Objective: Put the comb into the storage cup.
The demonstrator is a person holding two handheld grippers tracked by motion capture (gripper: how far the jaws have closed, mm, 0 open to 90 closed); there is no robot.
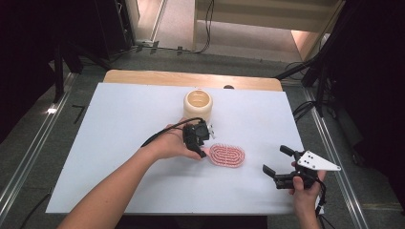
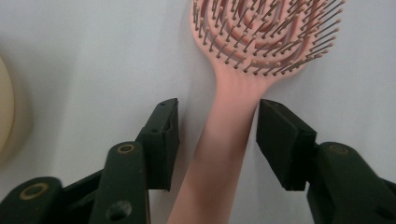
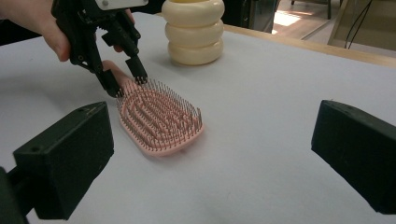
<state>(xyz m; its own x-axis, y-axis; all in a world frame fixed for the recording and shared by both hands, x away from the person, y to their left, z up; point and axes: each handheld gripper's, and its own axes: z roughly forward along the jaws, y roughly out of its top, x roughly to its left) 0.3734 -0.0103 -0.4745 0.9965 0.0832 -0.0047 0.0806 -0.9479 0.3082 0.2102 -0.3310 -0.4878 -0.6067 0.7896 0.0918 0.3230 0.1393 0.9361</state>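
White worktop (image 1: 119,157), pink hairbrush (image 1: 228,155) lying flat, bristles up, near the cream ringed pot (image 1: 197,105).
Left tongs (image 2: 217,135) straddle the brush handle, pads not yet touching it; right tongs (image 1: 275,160) hang wide apart, well clear.

High view: above my side, facing forward and down over the whole worktop (image 1: 119,143). My gripper views: low, close. All three share the pink hairbrush (image 1: 228,155).

White-covered table (image 1: 119,143), grey floor (image 1: 28,138)
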